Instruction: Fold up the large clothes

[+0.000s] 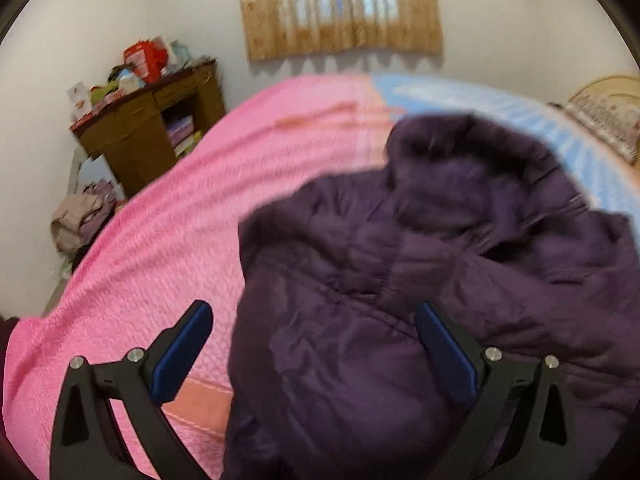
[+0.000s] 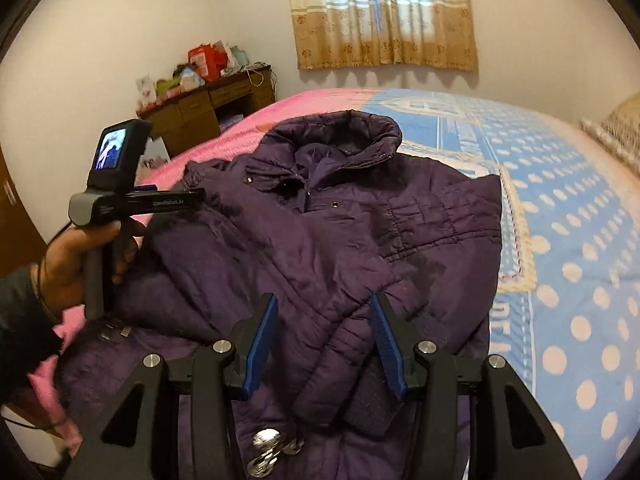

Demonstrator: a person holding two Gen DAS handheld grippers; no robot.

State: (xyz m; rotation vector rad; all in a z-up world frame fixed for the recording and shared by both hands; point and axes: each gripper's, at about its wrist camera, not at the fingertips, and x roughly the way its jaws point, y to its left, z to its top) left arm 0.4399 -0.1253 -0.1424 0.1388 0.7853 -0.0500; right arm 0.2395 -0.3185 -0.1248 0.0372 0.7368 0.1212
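We found purple jacket (image 2: 320, 240) spread on bed (image 2: 560, 240), frame centre. Left gripper (image 1: 314, 332) wide open, empty; right gripper (image 2: 324, 320) partly open over sleeve (image 2: 344, 344), gripping nothing.

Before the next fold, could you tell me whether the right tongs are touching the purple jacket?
Cannot tell. In the right wrist view, the right tongs stand open around the purple jacket sleeve, with no plain contact or gap.

A bed (image 2: 560, 240), covered on its left side by a pink quilted spread (image 1: 160, 240) and on its right by a blue cover with pale dots (image 2: 580, 300), carries a dark purple padded jacket (image 2: 320, 240) lying front-up across both, collar toward the curtained wall.
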